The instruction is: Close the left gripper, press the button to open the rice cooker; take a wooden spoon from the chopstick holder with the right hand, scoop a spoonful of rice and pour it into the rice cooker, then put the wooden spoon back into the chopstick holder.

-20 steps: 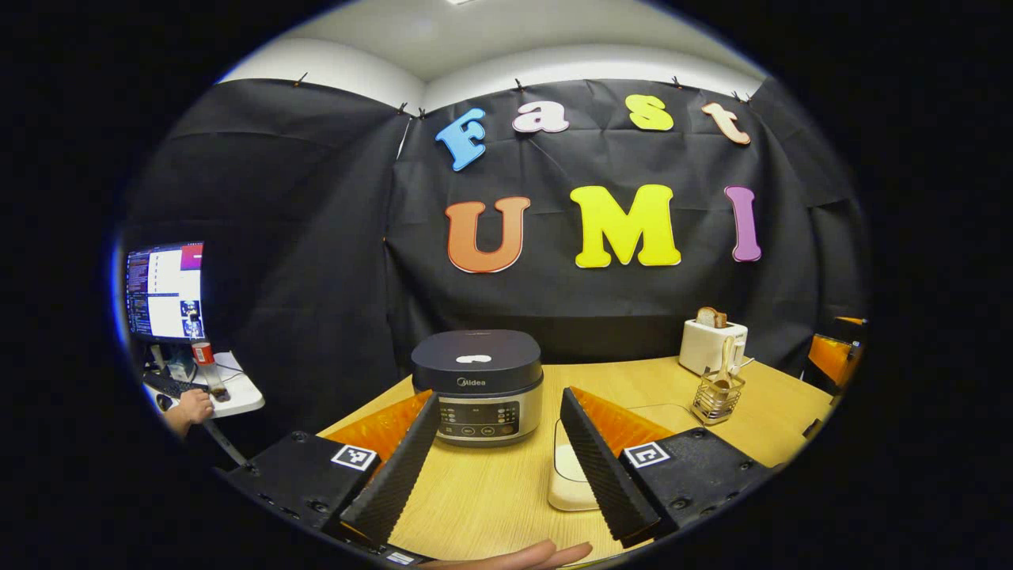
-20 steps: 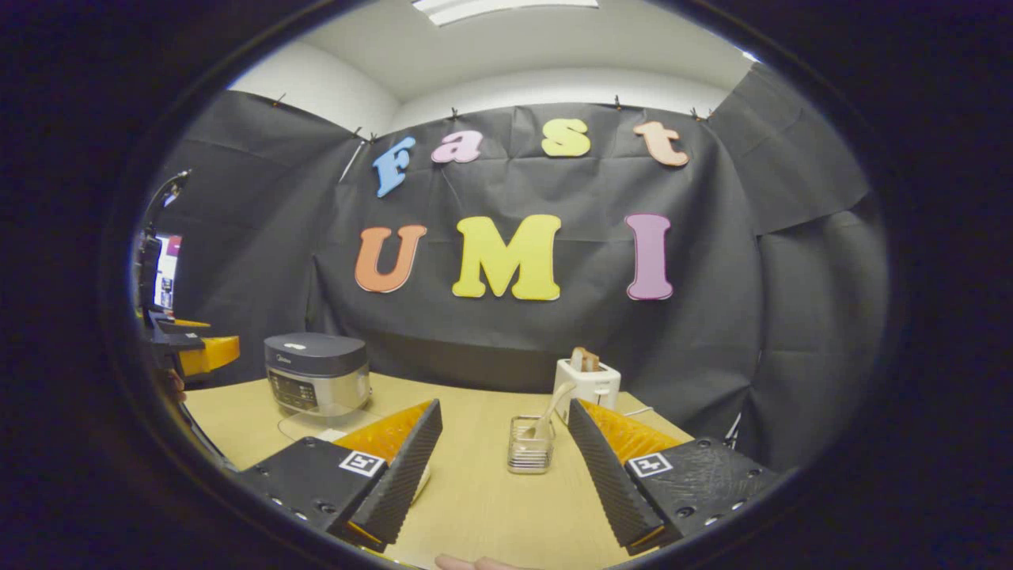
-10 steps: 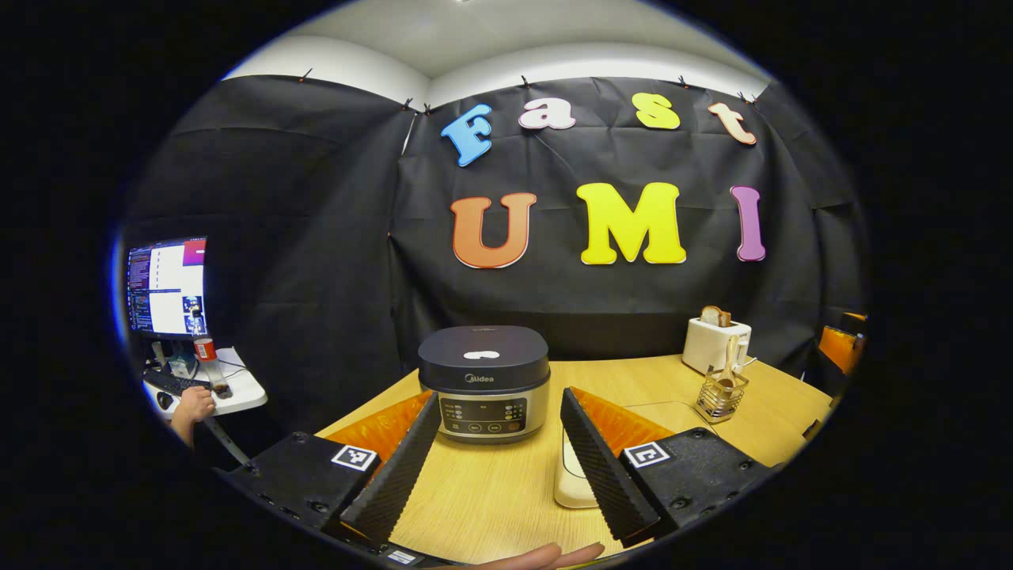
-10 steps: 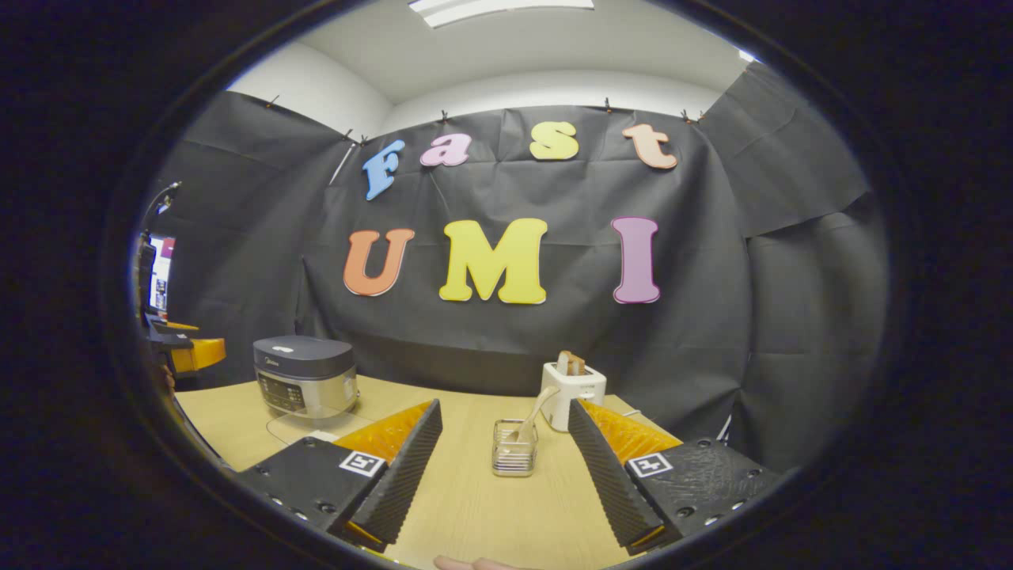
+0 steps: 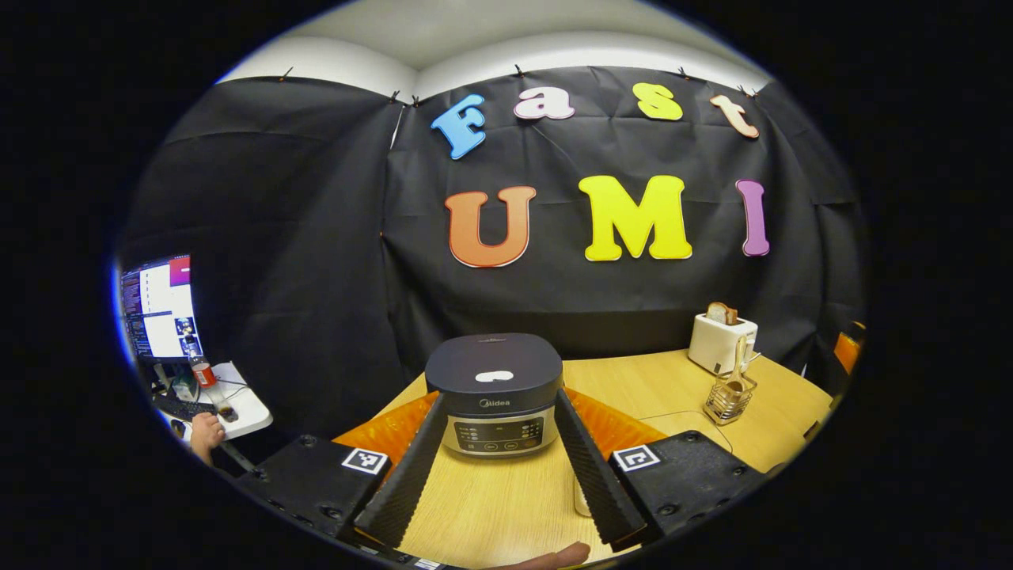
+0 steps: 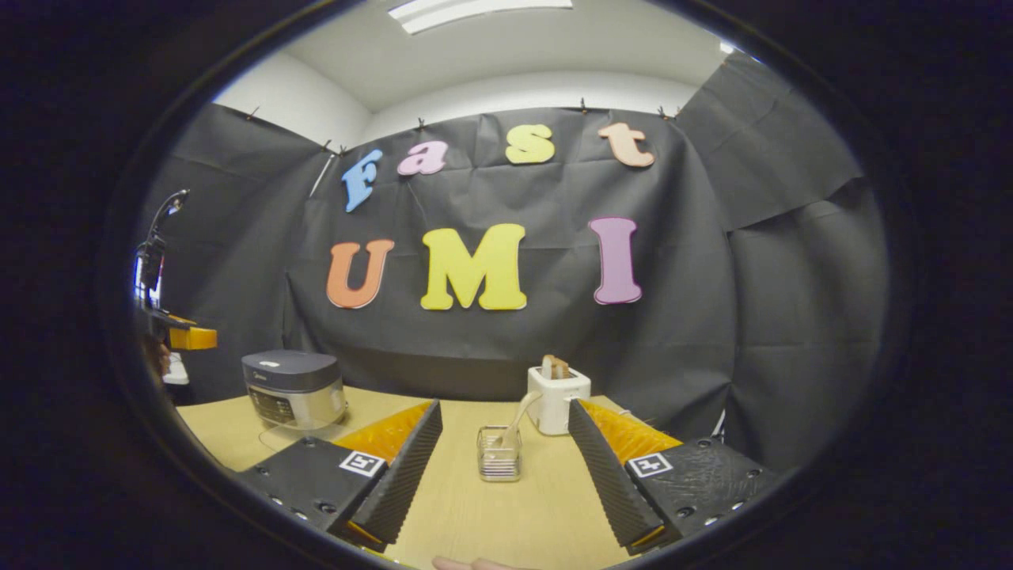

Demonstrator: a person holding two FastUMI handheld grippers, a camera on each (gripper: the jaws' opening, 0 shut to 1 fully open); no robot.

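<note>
Item 1, left gripper (image 5: 498,514): in the left gripper view I logged its jaws parted but fairly narrow, empty, at the bottom centre of the frame, above the wooden table (image 5: 491,507). The gap framed the front panel of the rice cooker (image 5: 494,393), which stood just beyond the fingertips at centre frame, lid down, not touched by either finger.

Item 2, right gripper (image 6: 500,507): in the right gripper view I noted its jaws wide apart and empty, low in the frame. Between them, farther up the table, stood the wire chopstick holder (image 6: 499,454) with the wooden spoon (image 6: 514,419) leaning out of it toward the upper right.

Item 3, chopstick holder, left gripper view (image 5: 730,400): right of centre, well apart from the cooker, spoon (image 5: 739,364) upright in it.

Item 4, white toaster (image 6: 559,399): just behind the holder, a slice of bread sticking out of its top.

Item 5, pale dish or board (image 5: 580,499): partly hidden behind the left gripper's right-hand finger; I could not tell what it held.

Item 6, surroundings: a lit monitor (image 5: 158,307) at the left edge of the left gripper view, a person's hand (image 5: 206,431) on a small white side table below it.
</note>
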